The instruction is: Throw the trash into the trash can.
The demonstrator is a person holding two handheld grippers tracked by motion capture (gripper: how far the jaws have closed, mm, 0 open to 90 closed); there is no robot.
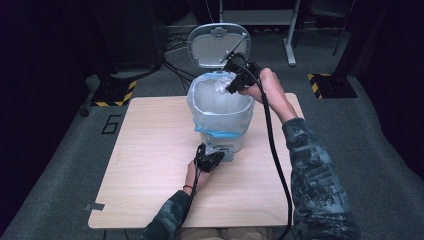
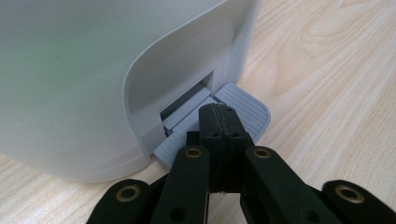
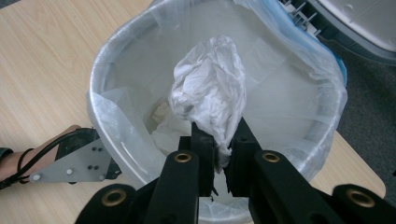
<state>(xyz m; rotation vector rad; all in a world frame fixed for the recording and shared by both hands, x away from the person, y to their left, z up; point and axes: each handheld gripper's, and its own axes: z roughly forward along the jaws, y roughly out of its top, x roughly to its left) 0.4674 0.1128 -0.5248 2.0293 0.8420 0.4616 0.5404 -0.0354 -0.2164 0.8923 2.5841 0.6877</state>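
A big wooden bench holds a white bin. The bin stands near the far edge of the bench, in the middle. Its lid is up and leans back. A clear bag with a blue edge lines the bin and folds over its rim. Some crumpled white stuff lies at the bottom of the bag.

The right hand-held gripper is over the open top of the bin. Its jaws are pinched tight on a crumpled white plastic bag. The scrunched bag sticks up from the jaws, just above the rim and over the inside of the bin.

The left hand-held gripper is low at the front of the bin. Its jaws are pressed together with nothing between them. Its tip rests on the little grey foot pedal at the bin's base.
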